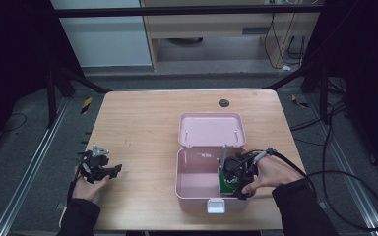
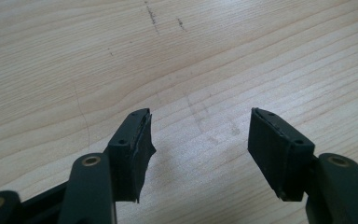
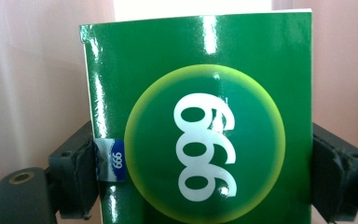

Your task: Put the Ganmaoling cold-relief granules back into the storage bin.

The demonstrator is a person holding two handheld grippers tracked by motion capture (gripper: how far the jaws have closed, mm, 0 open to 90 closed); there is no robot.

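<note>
Green box (image 3: 200, 140) in right hand-held gripper (image 1: 236, 178)

pale wood-grain bench (image 2: 214, 56), matt; glossy green carton (image 3: 200, 140); smooth pink plastic box (image 1: 197, 184); matt black jaws.

In the right gripper view the green box (image 3: 200, 135) runs off the bottom edge, and its sides cover the inner faces of both jaws. From the high view the right gripper (image 1: 236, 178) hides most of that box (its print is too small to read), plus part of the pink case (image 1: 197, 182) floor.
</note>
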